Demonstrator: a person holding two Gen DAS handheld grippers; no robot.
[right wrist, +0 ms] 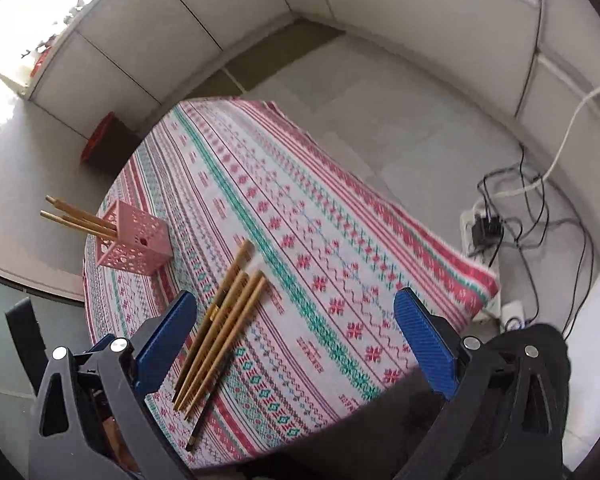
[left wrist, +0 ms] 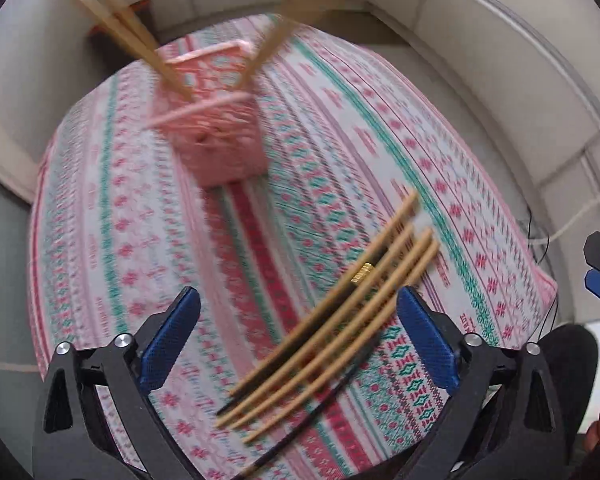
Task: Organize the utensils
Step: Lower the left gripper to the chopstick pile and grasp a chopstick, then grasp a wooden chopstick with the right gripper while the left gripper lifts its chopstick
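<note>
Status is judged as partly done. A pink perforated holder (right wrist: 134, 242) stands on the table (right wrist: 340, 240), toward its far left part, and several wooden chopsticks (right wrist: 80, 218) are already seen standing in it, leaning out over the rim to the left; in the left wrist view the holder (left wrist: 216, 120) is blurred, and chopsticks appear to lean out of it on both sides, so an exact count is not attempted. A loose bundle (right wrist: 220, 328) is left lying flat on the patterned cloth near the front edge of the table: four light wooden sticks side by side, with what looks like a darker, thinner stick with a brass-coloured band among them. The same bundle (left wrist: 332, 320) is seen in the left wrist view, close below and between the blue pads. The left tongs (left wrist: 300, 344) are spread wide and nothing is held; they hang over the bundle, no contact with it being visible. The right tongs (right wrist: 300, 340) are likewise spread wide and empty, with the bundle lying just beside their left pad (right wrist: 164, 344). The holder and the bundle are apart, with bare cloth between. Remaining work, as judged: the loose sticks are to be picked up and stood in the holder. Whether the dark stick belongs with the chopsticks cannot be told. On the floor, a power strip with cables (right wrist: 488, 228) is noted beyond the table.
</note>
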